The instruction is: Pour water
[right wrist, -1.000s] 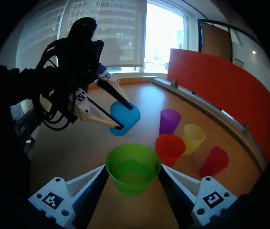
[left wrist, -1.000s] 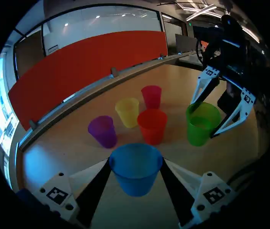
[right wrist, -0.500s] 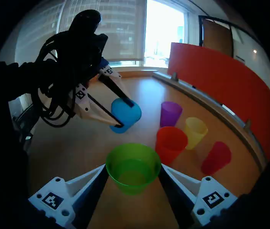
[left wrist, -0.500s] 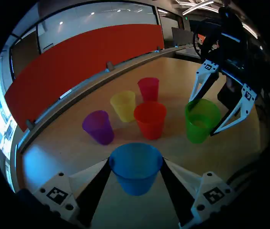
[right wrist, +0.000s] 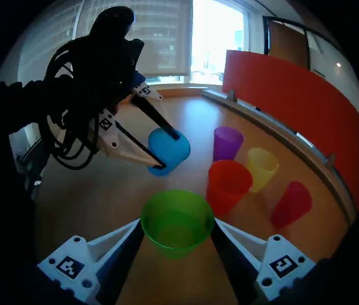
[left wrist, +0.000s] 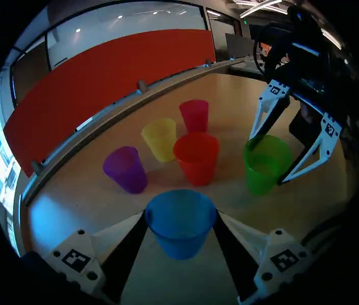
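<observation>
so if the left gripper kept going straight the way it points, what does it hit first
Probably the orange cup, standing almost dead ahead of the left gripper and the blue cup in its jaws; depth is hard to judge.

place: office | cues: long wooden desk point(left wrist: 230, 96); red partition point(left wrist: 108, 76); glass wall point(left wrist: 128, 23); window blinds point(right wrist: 164, 35)
</observation>
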`<action>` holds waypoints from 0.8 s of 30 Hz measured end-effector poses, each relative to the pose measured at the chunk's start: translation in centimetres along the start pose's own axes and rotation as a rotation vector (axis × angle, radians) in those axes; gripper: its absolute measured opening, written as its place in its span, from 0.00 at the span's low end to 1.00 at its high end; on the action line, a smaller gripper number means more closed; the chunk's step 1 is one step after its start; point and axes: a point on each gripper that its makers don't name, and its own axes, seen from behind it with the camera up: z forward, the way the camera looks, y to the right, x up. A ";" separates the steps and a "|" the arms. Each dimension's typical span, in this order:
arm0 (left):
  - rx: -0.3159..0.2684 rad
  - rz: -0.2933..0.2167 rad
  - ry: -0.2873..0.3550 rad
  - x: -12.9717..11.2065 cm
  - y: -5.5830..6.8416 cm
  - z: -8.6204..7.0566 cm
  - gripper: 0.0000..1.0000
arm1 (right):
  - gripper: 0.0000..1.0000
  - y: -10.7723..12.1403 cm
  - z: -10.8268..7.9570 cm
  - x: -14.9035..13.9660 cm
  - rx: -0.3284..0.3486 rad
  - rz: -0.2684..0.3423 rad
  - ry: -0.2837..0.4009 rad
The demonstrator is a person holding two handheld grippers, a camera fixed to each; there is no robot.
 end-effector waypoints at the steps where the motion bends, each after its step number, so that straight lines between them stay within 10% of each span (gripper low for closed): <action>1: -0.001 0.002 0.000 0.1 0.0 0.1 0.87 | 0.91 0.0 0.0 0.0 0.000 0.000 -0.001; 24: -0.016 0.005 -0.006 -0.6 0.6 1.0 0.87 | 0.91 0.0 0.8 -1.3 -0.003 0.023 -0.028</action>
